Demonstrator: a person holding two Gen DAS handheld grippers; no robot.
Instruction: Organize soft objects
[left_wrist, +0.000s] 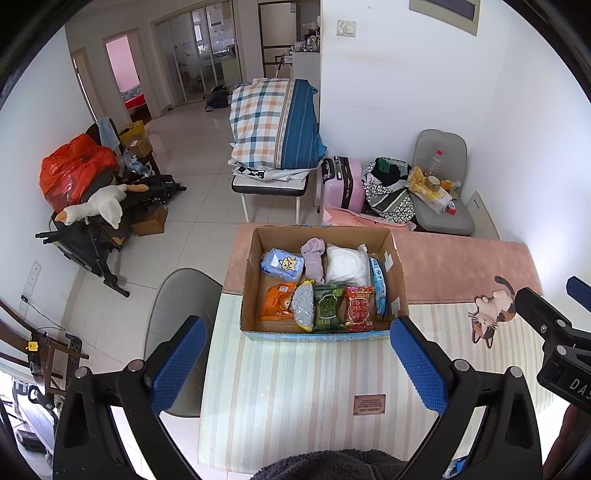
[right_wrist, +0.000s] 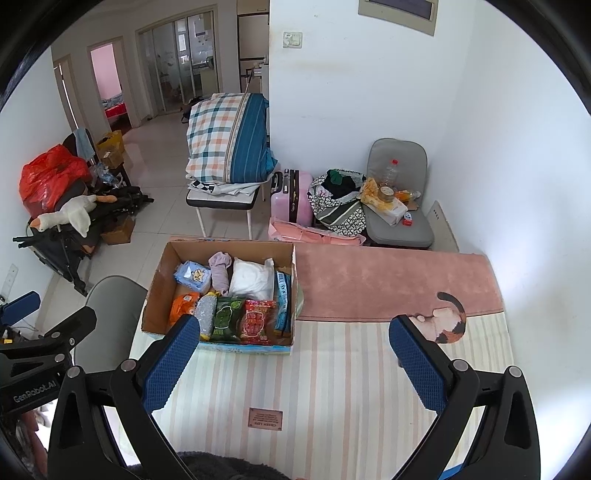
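A cardboard box (left_wrist: 247, 280) (right_wrist: 157, 291) stands on the striped tablecloth. It holds a blue tissue pack (left_wrist: 282, 264), a mauve rolled cloth (left_wrist: 314, 260), a white pillow pack (left_wrist: 347, 266), an orange pack (left_wrist: 277, 301), a silver pouch (left_wrist: 304, 308), a green pack (left_wrist: 328, 308) and a red pack (left_wrist: 360, 308). My left gripper (left_wrist: 295, 354) is open and empty, short of the box's near wall. My right gripper (right_wrist: 291, 354) is open and empty, just right of the box. A cat-shaped soft mat (left_wrist: 493, 312) (right_wrist: 448, 317) lies to the right.
A pink fuzzy runner (left_wrist: 461, 262) covers the table's far part. A grey chair (left_wrist: 181, 295) stands at the table's left edge. Beyond are a bench with folded bedding (left_wrist: 275, 125), a pink suitcase (left_wrist: 341, 182) and a cluttered grey chair (left_wrist: 439, 184). A dark fuzzy cloth (left_wrist: 332, 463) lies at the near edge.
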